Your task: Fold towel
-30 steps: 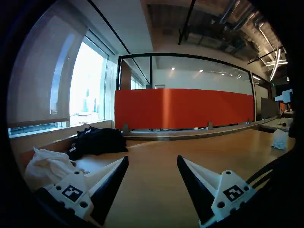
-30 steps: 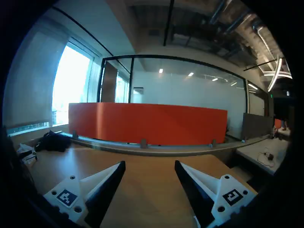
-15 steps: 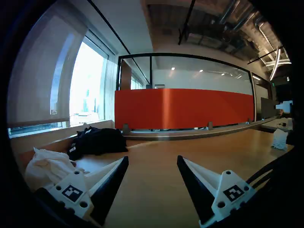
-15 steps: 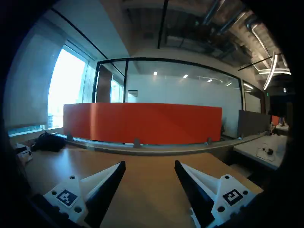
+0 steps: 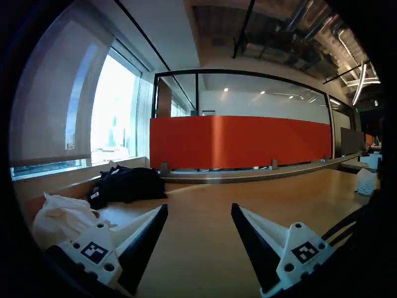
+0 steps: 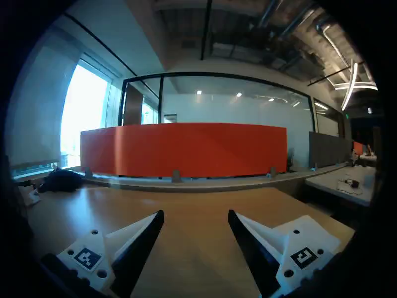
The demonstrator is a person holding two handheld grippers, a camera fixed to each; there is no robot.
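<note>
In the left gripper view a crumpled white cloth (image 5: 62, 218), likely the towel, lies on the wooden table (image 5: 208, 238) at the far left, just beyond the left finger. My left gripper (image 5: 198, 211) hovers low over the table, open, with bare wood between its fingers. In the right gripper view my right gripper (image 6: 196, 216) is also open over bare wooden table (image 6: 193, 233), holding nothing.
A black bag or garment (image 5: 126, 183) sits behind the white cloth by the window ledge, also seen far left as a dark bundle (image 6: 59, 181). An orange divider panel (image 5: 238, 141) bounds the table's far edge. A small white crumpled object (image 5: 364, 181) rests at the right.
The left gripper has stayed put. The right gripper's view has risen and turned a little, so the orange divider and dark bundle sit higher and the table looks wider.
</note>
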